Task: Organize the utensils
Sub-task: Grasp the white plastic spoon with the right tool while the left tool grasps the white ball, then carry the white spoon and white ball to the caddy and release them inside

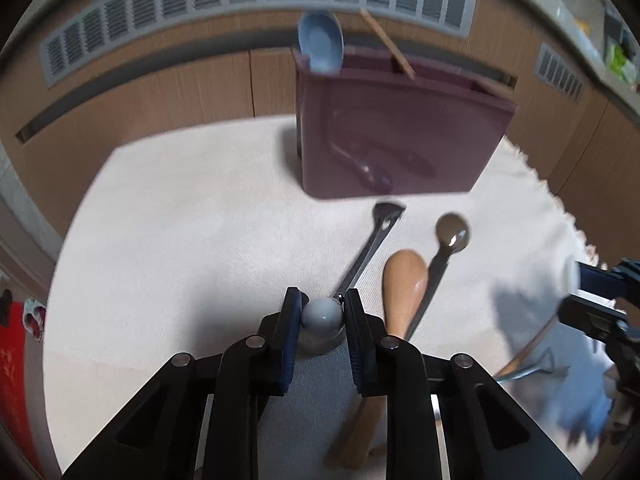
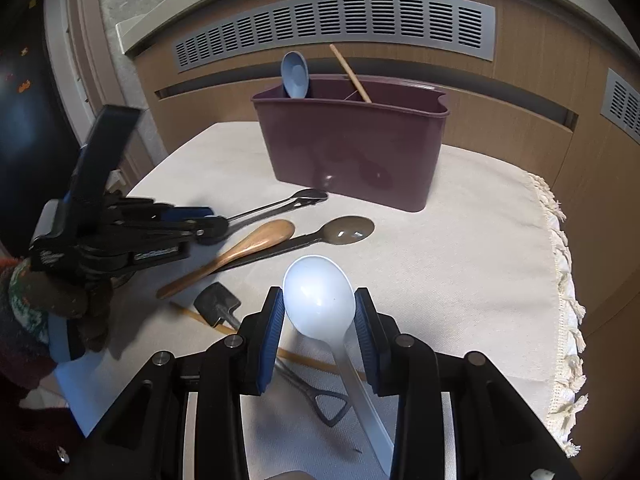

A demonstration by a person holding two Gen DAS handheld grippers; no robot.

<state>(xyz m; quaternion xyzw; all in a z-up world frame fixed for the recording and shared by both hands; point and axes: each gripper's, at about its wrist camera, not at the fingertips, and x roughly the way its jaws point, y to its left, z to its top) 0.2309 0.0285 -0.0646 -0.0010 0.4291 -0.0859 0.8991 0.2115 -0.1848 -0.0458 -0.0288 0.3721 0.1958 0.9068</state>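
My left gripper (image 1: 322,301) is shut on the rounded grey end (image 1: 322,316) of metal tongs (image 1: 372,240) that lie on the cream cloth; in the right wrist view the same gripper (image 2: 218,226) grips the tongs (image 2: 280,205) from the left. My right gripper (image 2: 319,298) is shut on the bowl of a white plastic spoon (image 2: 320,304), whose handle runs back under the fingers. A maroon utensil holder (image 2: 352,152) stands behind, with a blue spoon (image 2: 295,74) and a wooden chopstick (image 2: 352,74) in it. A wooden spoon (image 2: 248,244) and a dark brown spoon (image 2: 344,230) lie side by side.
A small black shovel-shaped utensil (image 2: 218,304), a chopstick (image 2: 312,360) and a dark loop-handled utensil (image 2: 328,404) lie under my right gripper. The cloth's fringed edge (image 2: 560,240) drops off at the right. A wooden wall with grey vents (image 2: 336,24) stands behind the holder.
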